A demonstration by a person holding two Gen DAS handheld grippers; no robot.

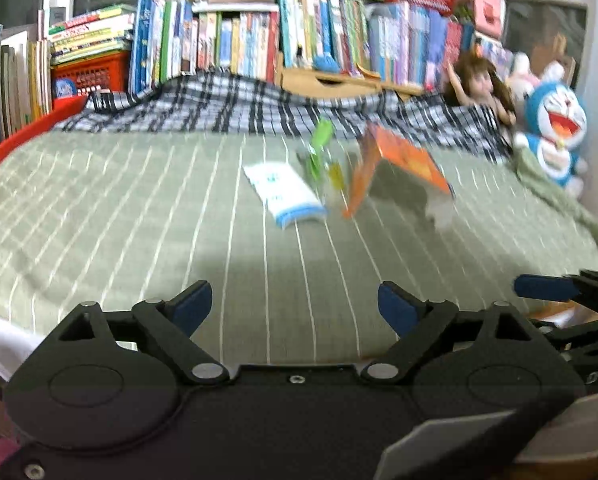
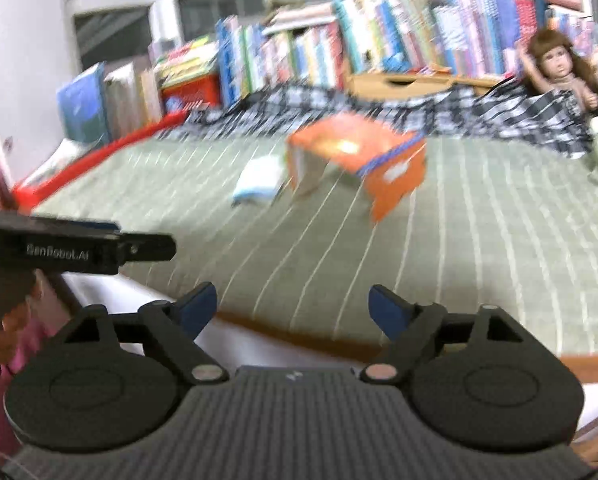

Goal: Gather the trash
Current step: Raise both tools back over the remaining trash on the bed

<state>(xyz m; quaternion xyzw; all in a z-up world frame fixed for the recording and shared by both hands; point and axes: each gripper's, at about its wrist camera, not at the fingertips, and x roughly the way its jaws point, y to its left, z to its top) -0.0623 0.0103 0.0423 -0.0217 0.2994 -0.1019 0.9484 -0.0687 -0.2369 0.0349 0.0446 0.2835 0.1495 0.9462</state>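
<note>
Trash lies far ahead of both grippers on the green striped bedcover: we see an orange carton, a white packet to its left and a green wrapper between them. Left gripper and right gripper both stand wide open and empty, well apart from the trash

Black grippers, blue-padded fingers, pink sleeve
</note>
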